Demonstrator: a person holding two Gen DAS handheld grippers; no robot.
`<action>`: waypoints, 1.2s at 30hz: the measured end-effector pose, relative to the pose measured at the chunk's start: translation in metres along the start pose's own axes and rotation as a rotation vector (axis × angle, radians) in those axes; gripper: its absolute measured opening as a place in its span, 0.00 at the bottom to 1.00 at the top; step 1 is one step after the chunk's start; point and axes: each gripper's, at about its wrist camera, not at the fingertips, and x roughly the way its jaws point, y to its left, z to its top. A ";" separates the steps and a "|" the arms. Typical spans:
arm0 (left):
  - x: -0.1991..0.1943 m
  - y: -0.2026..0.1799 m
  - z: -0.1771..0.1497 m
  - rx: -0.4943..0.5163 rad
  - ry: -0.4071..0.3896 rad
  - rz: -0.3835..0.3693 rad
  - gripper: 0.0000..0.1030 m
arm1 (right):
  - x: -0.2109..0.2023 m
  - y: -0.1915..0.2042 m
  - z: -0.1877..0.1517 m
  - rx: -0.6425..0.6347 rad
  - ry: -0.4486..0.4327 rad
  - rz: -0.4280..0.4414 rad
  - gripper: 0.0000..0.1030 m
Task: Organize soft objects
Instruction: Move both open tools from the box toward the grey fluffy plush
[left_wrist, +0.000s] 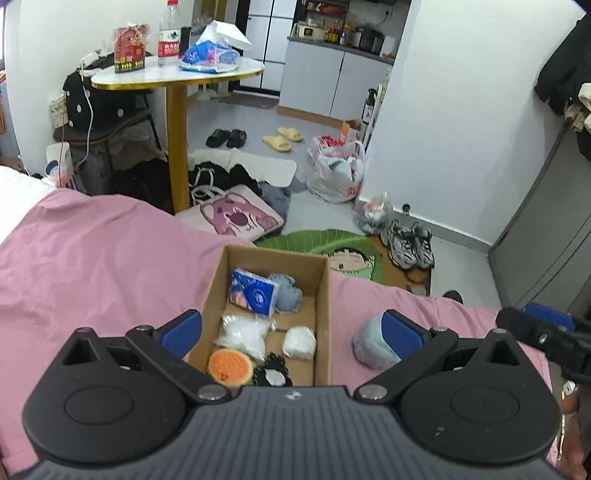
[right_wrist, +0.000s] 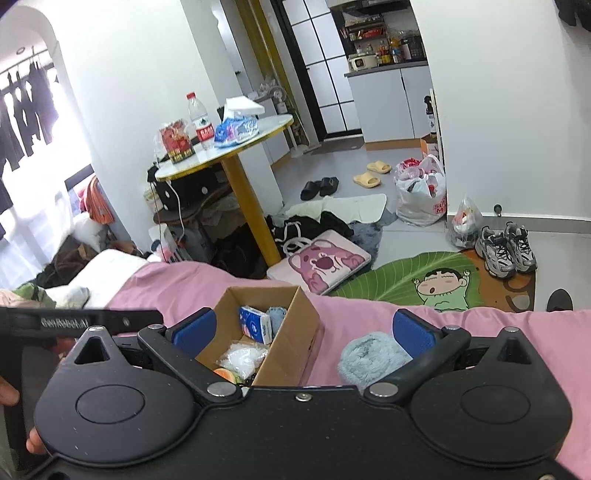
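Pink bedding (left_wrist: 92, 258) covers the bed where I'm working, with a cluttered floor and a yellow-legged table (left_wrist: 177, 74) beyond. My left hand-held gripper (left_wrist: 291, 328) hangs over the cardboard box (left_wrist: 328, 317), fingers spread wide and empty. Inside the box lie a blue tissue pack (left_wrist: 253, 291), a denim heart (left_wrist: 288, 295), two white bundles and an orange sponge (left_wrist: 229, 365). My right hand-held gripper (right_wrist: 304, 328) is also spread wide, holding nothing. The fluffy pale-blue toy (right_wrist: 369, 356) rests on the bedding just right of the box.
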 end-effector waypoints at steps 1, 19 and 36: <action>0.000 -0.002 -0.001 -0.002 0.006 0.001 1.00 | -0.003 -0.003 0.000 0.003 -0.008 0.001 1.00; -0.009 -0.052 -0.014 -0.020 -0.047 0.136 0.99 | -0.038 -0.078 -0.012 0.168 -0.078 0.019 1.00; 0.051 -0.106 -0.037 -0.020 0.008 0.087 0.83 | -0.001 -0.129 -0.047 0.292 0.040 -0.005 0.93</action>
